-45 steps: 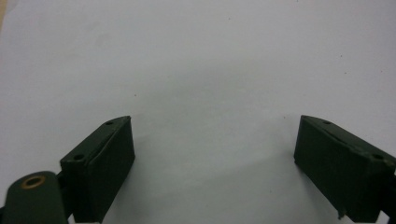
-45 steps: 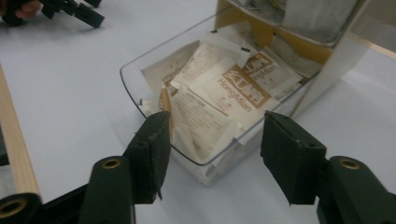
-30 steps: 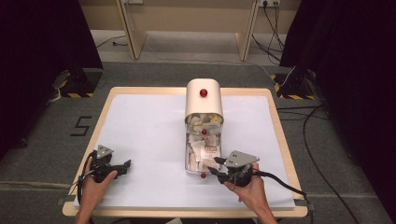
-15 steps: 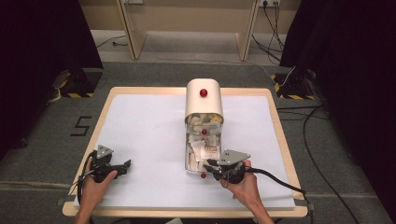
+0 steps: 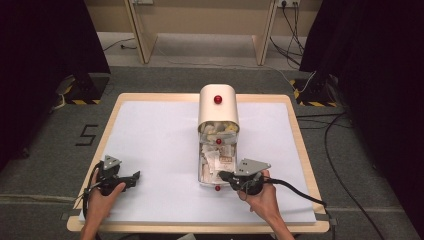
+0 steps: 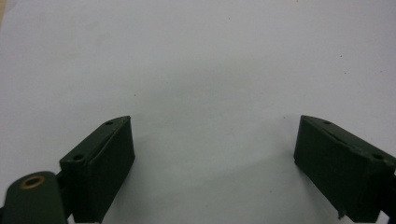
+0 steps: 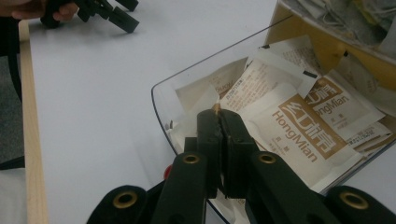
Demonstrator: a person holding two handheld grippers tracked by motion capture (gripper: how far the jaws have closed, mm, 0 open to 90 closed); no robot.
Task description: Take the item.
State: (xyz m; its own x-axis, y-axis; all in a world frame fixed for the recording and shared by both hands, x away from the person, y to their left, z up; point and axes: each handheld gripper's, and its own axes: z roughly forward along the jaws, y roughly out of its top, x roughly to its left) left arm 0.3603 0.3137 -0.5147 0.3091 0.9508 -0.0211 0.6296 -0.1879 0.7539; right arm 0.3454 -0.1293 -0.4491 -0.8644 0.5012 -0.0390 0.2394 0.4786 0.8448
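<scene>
- The white box [image 5: 218,107] stands at the far middle of the table [image 5: 150,135]. Its round lid is rolled up so its inside is easy to reach.
- A clear tray [image 5: 199,167] sticks out of the front of the white box, toward the person. It is full of tea packets [image 5: 217,157], which lie in a loose pile.
- The right gripper [image 5: 222,175] is at the tray end farthest from the white box, just above a small red knob [image 5: 217,188].
- Its 2 jaws have just been closing and now press together. A tiny tan bit peeks out at their tip, so I think they pinch a packet corner. It may be the thin tray wall, and I cannot tell which.
- The left gripper [image 5: 134,176] rests well to the left of the white box, with its 2 jaws wide apart and nothing between them. I think it just waits there, out of the way.
</scene>
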